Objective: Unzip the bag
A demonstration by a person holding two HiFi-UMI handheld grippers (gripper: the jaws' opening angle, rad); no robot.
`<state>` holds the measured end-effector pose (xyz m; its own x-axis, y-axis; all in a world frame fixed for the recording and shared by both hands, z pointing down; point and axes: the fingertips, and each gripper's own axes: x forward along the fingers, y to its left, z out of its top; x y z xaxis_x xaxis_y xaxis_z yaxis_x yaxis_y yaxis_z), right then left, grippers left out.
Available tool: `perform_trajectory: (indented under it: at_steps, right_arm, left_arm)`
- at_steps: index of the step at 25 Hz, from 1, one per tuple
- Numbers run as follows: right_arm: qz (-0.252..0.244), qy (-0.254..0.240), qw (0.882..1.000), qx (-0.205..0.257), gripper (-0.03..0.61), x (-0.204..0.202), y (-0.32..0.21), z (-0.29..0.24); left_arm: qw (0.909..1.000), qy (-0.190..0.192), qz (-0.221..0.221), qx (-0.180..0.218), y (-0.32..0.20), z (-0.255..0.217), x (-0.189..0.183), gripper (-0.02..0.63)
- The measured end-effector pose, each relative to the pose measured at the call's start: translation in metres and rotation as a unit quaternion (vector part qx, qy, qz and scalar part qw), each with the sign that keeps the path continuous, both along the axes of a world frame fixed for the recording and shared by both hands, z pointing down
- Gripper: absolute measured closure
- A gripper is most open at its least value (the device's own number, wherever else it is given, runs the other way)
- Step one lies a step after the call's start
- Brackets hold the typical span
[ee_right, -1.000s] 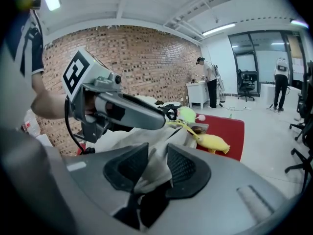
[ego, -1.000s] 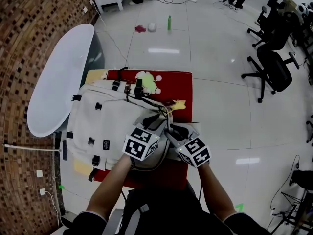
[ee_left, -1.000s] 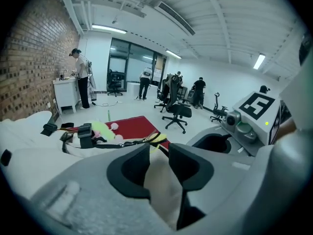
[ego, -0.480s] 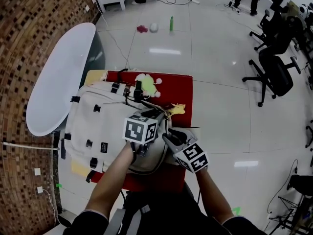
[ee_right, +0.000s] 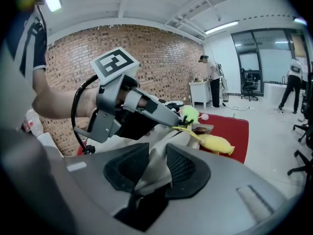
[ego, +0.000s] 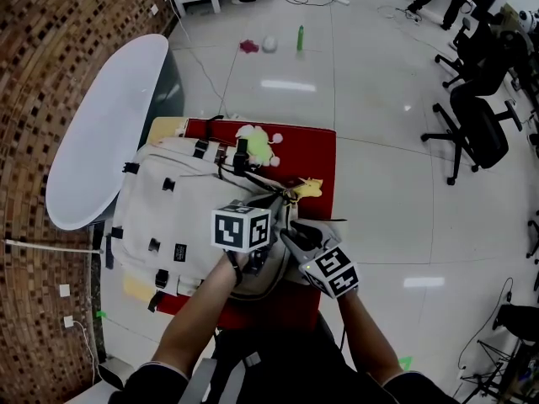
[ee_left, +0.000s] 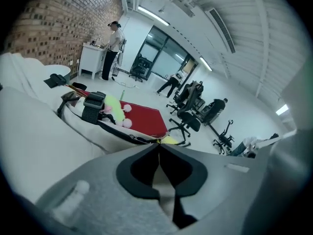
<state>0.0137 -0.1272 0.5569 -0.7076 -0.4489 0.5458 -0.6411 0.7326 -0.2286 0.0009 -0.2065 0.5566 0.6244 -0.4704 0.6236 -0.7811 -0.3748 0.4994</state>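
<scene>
Cream canvas backpack (ego: 177, 217), one. Right gripper (ee_right: 157, 155) clamps its fabric; left gripper (ee_left: 159, 148), jaws just closing, pinches one yellow zipper cord (ee_right: 188, 131).

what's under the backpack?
A red surface shows past the backpack on its far and right sides. A tan sheet peeks out at the left corners. Anything beneath the bag's middle is covered and can't be seen.

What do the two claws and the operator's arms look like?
The left claw and right claw have grey moulded bodies with black pads, ribbed on the right one. Each carries a white cube with black square markers. A black cable loops behind the left one. Arms are bare below dark short sleeves.
</scene>
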Motion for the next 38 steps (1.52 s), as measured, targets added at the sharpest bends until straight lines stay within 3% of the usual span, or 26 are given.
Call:
perform_trajectory:
  at_steps: [3,5,9,12,14,17,19,21,25,27,29,34,38]
  right_arm:
    - [0.001,-0.001,1.000,0.004,0.472,-0.001,0.000,0.000]
    - [0.002,-0.002,1.000,0.004,0.474,-0.002,-0.001,0.000]
    - [0.001,0.002,1.000,0.006,0.472,-0.002,0.000,-0.001]
    - [0.000,0.002,1.000,0.005,0.470,-0.001,0.001,0.000]
    - [-0.001,0.001,1.000,0.005,0.469,-0.001,0.000,0.000]
    - [-0.001,-0.001,1.000,0.004,0.468,-0.001,0.001,-0.001]
    - [-0.001,-0.002,1.000,0.004,0.468,-0.001,0.001,-0.001]
    - [-0.002,-0.003,1.000,0.003,0.468,-0.002,0.001,-0.001]
    - [-0.003,-0.001,1.000,0.001,0.468,-0.001,0.001,0.000]
    - [-0.003,0.000,1.000,-0.001,0.468,0.000,0.002,0.001]
    - [-0.003,0.001,1.000,0.000,0.468,-0.001,0.002,0.000]
    - [-0.005,0.004,1.000,0.000,0.468,-0.002,0.001,0.001]
    - [-0.001,0.007,1.000,-0.003,0.468,-0.001,0.001,0.001]
  left_arm:
    - [0.9968,0.073,0.030,0.012,0.008,-0.024,0.023,0.614]
    - [0.9953,0.077,0.054,0.024,0.015,-0.035,0.039,0.613]
    - [0.9944,0.004,0.080,0.069,0.019,-0.033,0.039,0.611]
    - [0.9833,-0.067,0.111,0.128,0.008,-0.034,0.019,0.611]
    - [0.9676,-0.114,0.154,0.164,0.000,-0.032,0.009,0.593]
    - [0.9347,-0.182,0.238,0.191,-0.008,-0.018,-0.001,0.484]
    - [0.9105,-0.219,0.289,0.199,-0.009,-0.009,-0.007,0.480]
    - [0.8823,-0.249,0.341,0.208,-0.009,-0.002,-0.010,0.480]
    - [0.8155,-0.306,0.433,0.232,-0.010,0.015,-0.005,0.480]
    - [0.7896,-0.318,0.465,0.243,-0.010,0.019,0.000,0.480]
    - [0.7789,-0.310,0.485,0.248,-0.009,0.016,0.000,0.480]
    - [0.7808,-0.291,0.494,0.249,-0.010,0.013,-0.012,0.480]
    - [0.7571,-0.308,0.515,0.258,-0.014,0.025,-0.001,0.482]
